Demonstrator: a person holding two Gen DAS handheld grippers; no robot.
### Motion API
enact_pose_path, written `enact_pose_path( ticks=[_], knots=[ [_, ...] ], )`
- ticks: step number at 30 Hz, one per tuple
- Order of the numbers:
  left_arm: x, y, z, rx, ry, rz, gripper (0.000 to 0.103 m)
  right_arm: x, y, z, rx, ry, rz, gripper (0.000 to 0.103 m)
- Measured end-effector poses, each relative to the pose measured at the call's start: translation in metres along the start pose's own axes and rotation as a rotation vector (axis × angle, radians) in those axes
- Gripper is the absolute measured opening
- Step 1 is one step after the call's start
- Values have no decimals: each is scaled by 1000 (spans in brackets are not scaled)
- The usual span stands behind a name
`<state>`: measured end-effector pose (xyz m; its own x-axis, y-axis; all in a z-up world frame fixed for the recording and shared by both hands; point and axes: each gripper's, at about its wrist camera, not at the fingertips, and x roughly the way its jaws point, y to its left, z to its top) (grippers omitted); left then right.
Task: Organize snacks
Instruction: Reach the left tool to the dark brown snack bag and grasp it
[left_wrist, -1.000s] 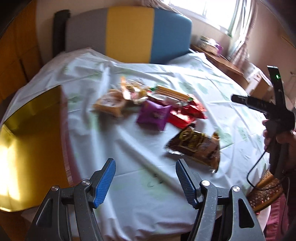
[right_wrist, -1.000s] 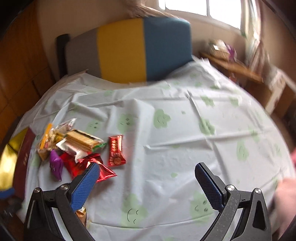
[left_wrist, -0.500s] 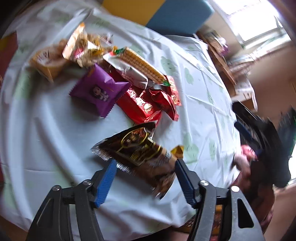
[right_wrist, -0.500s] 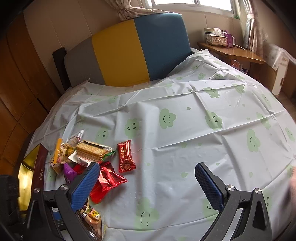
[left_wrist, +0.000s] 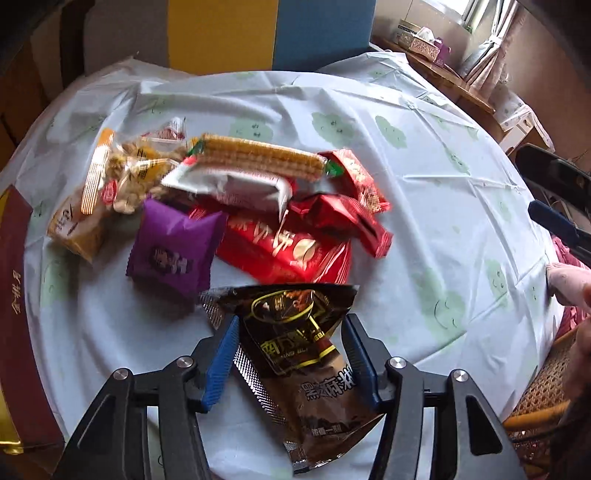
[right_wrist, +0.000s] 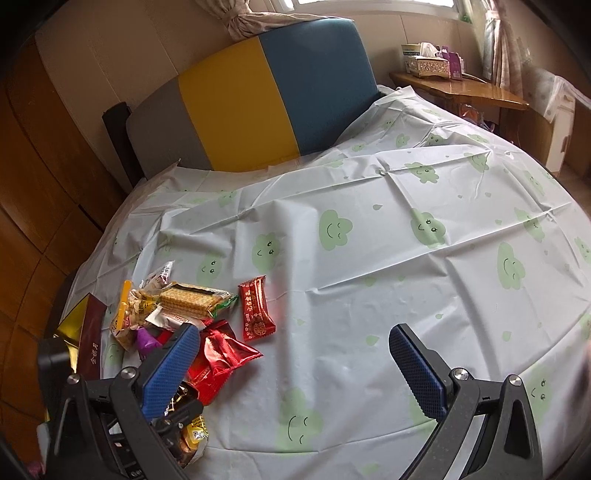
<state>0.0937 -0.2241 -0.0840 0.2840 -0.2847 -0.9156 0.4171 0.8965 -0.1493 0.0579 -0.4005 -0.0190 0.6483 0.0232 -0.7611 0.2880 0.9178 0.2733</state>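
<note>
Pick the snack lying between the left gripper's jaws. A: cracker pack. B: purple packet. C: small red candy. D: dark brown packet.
D: in the left wrist view the dark brown packet lies between the jaws of the left gripper, while the purple packet lies farther off.

My left camera looks steeply down, close over the snack pile (left_wrist: 255, 206); my right, farther back, faces across the table (right_wrist: 369, 258), sharing that pile at its left edge
</note>
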Motion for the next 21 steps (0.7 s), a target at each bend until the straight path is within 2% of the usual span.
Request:
enact_pose_path(
  ticks=[6, 11, 13, 15, 17, 21],
  knots=[
    [-3, 4, -8, 19, -11, -20, 58, 4, 3, -3, -17, 19, -13, 103],
    [-13, 7, -19, 94, -22, -57, 43, 11, 8, -6, -55, 47, -22, 103],
    [-18, 10, -22, 118, -32, -83, 37, 14, 13, -9, -87, 61, -24, 95],
    [-24, 18, -27, 132, -38, -103, 36, 19, 17, -12, -111, 88, -14, 74],
    [-25, 27, -33, 148, -33, -124, 36, 25, 22, -17, -136, 125, 6, 64],
    [-27, 32, -33, 136, -47, -146, 38, 35, 38, -25, -185, 194, 80, 63]
  ],
)
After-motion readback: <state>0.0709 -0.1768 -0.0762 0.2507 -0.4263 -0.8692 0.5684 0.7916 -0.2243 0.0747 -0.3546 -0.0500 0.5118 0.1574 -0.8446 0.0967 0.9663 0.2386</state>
